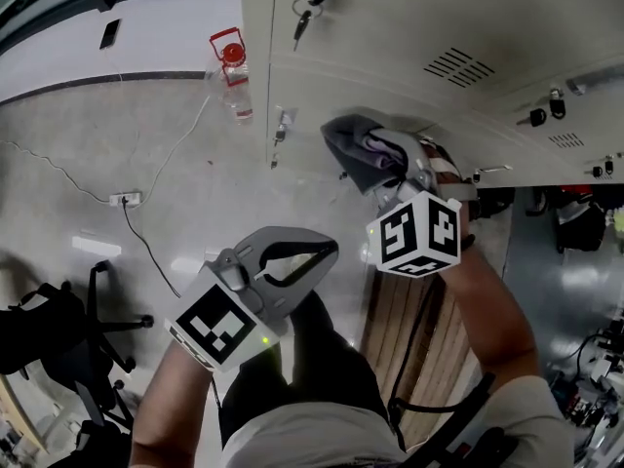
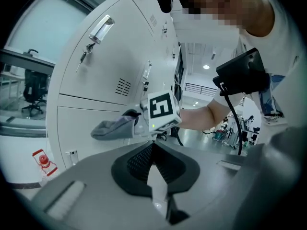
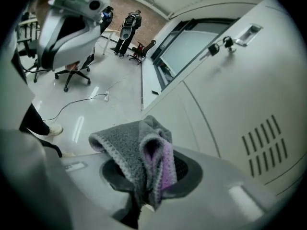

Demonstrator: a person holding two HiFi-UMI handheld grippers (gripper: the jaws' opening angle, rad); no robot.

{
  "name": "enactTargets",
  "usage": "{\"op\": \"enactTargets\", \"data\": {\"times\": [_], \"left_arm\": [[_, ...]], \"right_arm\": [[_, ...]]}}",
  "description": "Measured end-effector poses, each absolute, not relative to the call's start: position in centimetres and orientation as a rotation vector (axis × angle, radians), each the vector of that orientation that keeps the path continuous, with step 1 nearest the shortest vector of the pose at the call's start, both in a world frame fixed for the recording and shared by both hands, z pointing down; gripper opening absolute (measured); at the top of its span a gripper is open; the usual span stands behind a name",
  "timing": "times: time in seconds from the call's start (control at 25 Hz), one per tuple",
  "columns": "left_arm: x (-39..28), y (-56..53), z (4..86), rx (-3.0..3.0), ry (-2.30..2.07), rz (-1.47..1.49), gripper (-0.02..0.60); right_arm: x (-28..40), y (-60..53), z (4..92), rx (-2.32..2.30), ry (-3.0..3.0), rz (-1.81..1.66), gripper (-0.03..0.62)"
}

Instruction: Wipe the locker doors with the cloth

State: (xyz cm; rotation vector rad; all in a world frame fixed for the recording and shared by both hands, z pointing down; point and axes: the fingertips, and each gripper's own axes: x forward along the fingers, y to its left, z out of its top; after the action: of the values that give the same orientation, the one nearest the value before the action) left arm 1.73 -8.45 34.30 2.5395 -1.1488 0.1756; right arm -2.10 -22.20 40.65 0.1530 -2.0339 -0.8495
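— Where's the cloth (image 3: 144, 159)?
— In the right gripper (image 1: 393, 167), whose jaws are clamped on its bunched fold. It's up by the locker doors (image 1: 409, 37), lower than one door's vent slots (image 1: 458, 64).
— What does it look like?
— Grey terry with a looped pile. A lilac inner face shows in the fold.
— Is it touching the door?
— It's close, maybe pressed on, but the head view doesn't settle that.
— And the left gripper (image 1: 327, 252)?
— Its jaws are together on nothing, and it's held well back from the doors.
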Motion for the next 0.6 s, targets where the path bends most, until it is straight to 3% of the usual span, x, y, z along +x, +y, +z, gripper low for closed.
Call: {"op": "enactTargets", "data": {"times": [0.24,0.6], "left_arm": [[2.1,-7.8,34.1,2.543,-1.145,0.19,0.003],[1.5,-7.7,34.9,2.511,-1.173,0.188,0.005]], "right_arm": [[-3.8,-24.7,36.8,0.213,-2.04,-0.928,0.087],[-4.9,-25.9,41.0,0.171,-1.997,-0.877,0.087]]}}
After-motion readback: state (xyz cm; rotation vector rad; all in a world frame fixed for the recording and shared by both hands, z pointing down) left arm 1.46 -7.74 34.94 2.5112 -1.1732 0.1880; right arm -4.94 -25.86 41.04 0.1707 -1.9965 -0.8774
